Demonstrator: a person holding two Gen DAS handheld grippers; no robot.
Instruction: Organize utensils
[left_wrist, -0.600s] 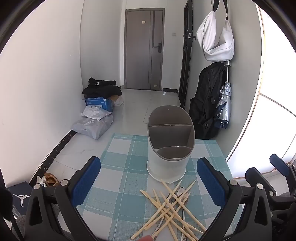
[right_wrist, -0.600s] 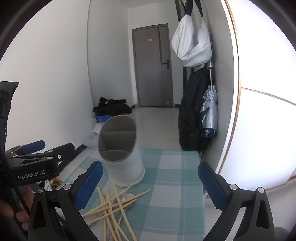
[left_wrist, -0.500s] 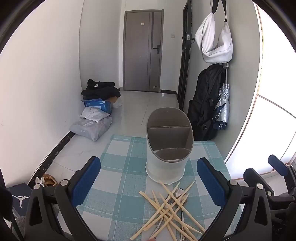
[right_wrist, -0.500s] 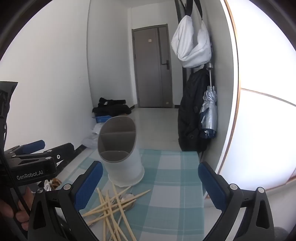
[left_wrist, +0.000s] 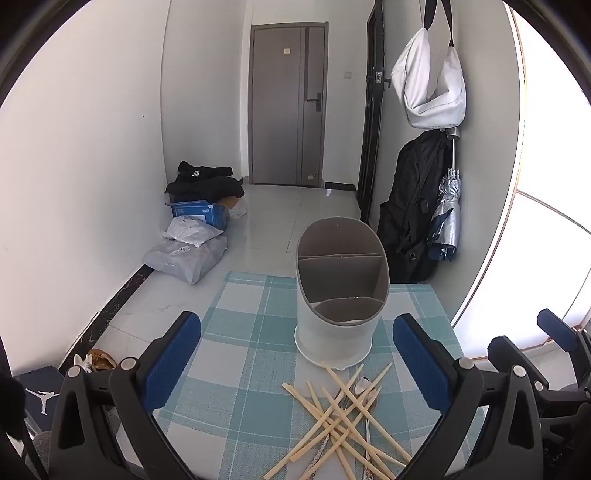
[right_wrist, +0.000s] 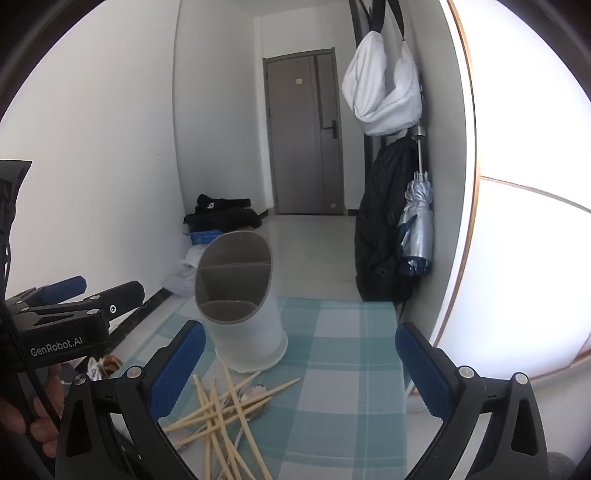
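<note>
Change since earlier frame: view edged slightly nearer holder (left_wrist: 341, 295). Chopsticks (left_wrist: 343, 417): light, stiff, slippery, heaped crosswise on cloth (left_wrist: 240, 332) before it; pinch mid-shaft. Left gripper (left_wrist: 295, 362), right gripper (right_wrist: 299, 363): spread wide, empty.

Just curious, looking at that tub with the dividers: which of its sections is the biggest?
The middle section of the holder is the biggest. The back section behind the upper divider is shallower, and the front section is a narrow low pocket.
</note>
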